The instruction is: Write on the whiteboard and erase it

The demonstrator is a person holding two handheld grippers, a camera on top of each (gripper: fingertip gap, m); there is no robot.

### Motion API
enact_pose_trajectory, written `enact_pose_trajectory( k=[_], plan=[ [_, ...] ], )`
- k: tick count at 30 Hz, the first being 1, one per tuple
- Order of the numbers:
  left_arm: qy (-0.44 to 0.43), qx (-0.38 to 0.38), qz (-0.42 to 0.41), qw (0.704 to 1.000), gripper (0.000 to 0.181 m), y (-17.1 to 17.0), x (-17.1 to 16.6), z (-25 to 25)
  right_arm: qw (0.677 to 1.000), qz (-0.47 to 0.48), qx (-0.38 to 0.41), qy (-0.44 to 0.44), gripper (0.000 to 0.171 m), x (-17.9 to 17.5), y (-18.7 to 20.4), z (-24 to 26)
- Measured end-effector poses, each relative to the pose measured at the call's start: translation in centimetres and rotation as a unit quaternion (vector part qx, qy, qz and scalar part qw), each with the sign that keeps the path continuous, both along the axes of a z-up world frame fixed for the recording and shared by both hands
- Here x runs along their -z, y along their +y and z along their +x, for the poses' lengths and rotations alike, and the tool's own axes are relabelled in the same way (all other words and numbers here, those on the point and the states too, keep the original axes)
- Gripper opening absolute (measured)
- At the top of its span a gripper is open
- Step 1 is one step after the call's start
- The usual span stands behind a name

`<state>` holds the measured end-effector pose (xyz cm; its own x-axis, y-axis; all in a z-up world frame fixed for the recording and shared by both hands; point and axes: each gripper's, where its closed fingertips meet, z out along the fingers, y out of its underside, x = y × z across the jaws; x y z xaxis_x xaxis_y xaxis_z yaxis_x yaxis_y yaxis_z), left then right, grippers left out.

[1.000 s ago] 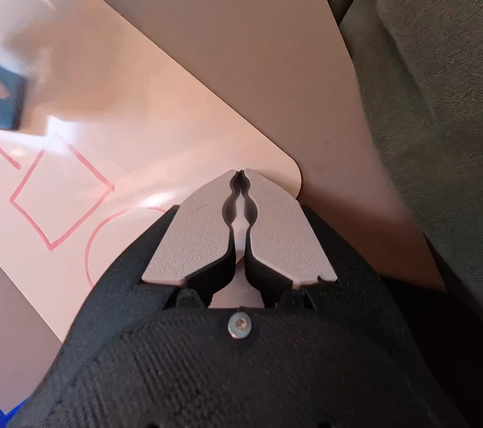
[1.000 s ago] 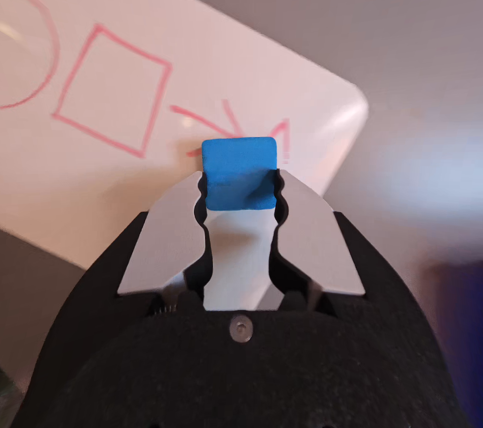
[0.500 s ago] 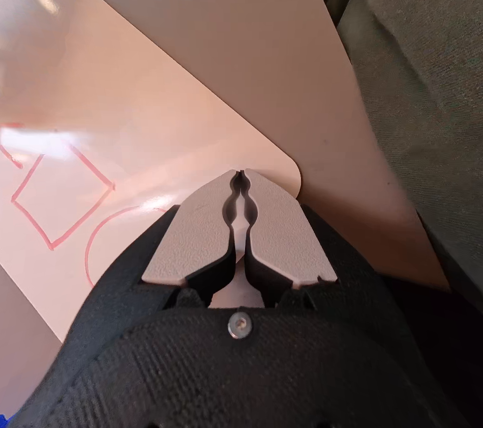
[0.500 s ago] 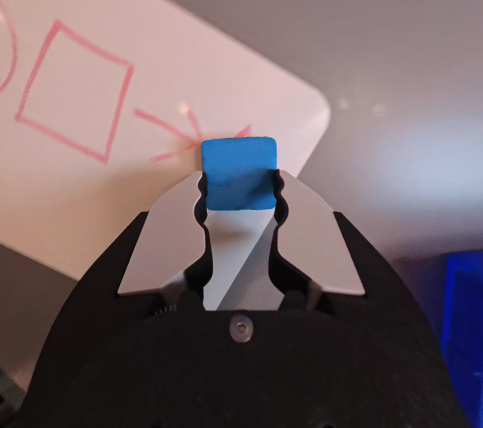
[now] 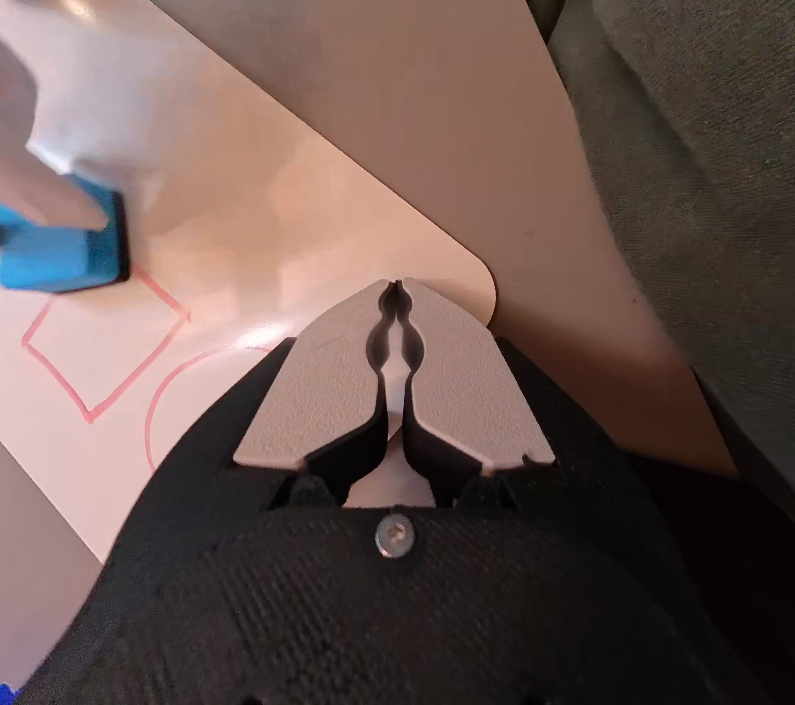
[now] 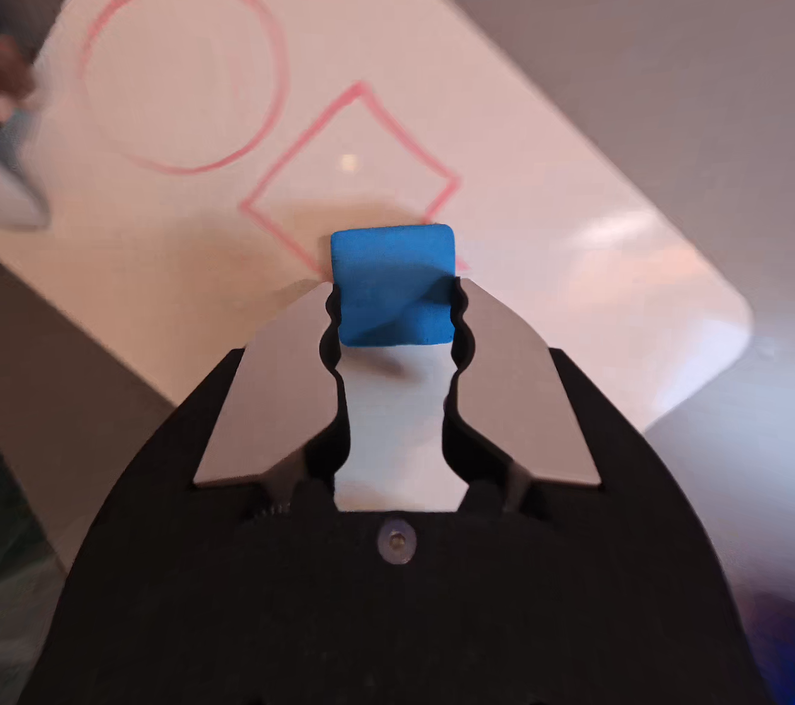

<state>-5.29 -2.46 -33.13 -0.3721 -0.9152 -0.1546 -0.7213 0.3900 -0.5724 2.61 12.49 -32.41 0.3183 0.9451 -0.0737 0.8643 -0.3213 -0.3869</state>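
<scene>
The right gripper [image 6: 393, 286] clamps a blue eraser [image 6: 392, 283] against the whiteboard [image 6: 537, 254] at a corner of the red square [image 6: 350, 177], beside a red circle [image 6: 183, 69]; the left gripper [image 5: 396, 285], fingers pressed together, rests on the board's corner.

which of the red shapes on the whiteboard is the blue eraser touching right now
The red square: the blue eraser in the right gripper covers its nearest corner. The red circle lies clear of it.
</scene>
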Motion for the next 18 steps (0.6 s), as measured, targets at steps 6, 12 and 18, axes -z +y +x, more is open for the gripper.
enact_pose_trajectory(
  k=[6,12,18],
  plan=[
    [0.004,0.000,0.024,1.000,0.001,0.1,0.0,0.1,0.992,0.015,0.125,-0.020,0.049,0.0,8.5,4.9],
    [0.002,0.001,0.017,1.000,0.001,0.1,0.1,0.2,0.999,0.016,-0.043,-0.014,0.050,0.1,-3.3,-1.7],
    [0.002,0.006,0.022,1.000,0.001,0.0,0.1,0.2,0.999,0.021,0.022,-0.017,0.050,0.1,2.4,-1.7]
  ],
)
